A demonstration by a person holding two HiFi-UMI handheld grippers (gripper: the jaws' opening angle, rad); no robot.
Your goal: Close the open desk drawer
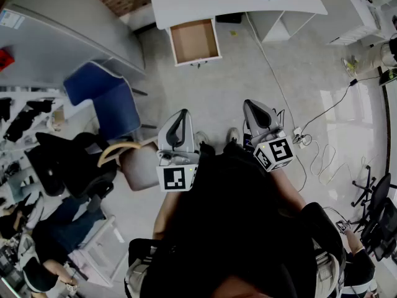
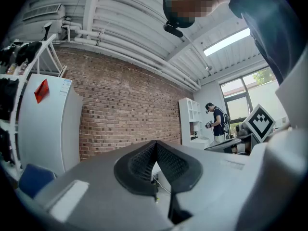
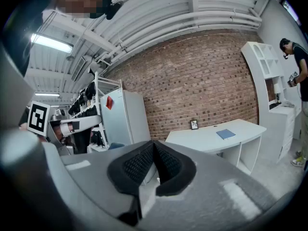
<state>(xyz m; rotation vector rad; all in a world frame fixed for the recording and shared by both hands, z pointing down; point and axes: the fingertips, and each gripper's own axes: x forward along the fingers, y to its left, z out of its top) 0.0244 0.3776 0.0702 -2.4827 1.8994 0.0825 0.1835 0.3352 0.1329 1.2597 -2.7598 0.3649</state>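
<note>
Ahead off the desk (image 1: 211, 2) front edge, drawer (image 1: 195, 41) juts toward us, nearer left gripper (image 1: 180, 115) than right gripper (image 1: 254, 106); both pressed together, empty.

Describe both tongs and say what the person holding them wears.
The left tongs and right tongs both have smooth grey shells that taper to a point. Inside, they are lined with black, grid-textured pads. Each carries a white cube printed with black square markers. The person wears a black top.
</note>
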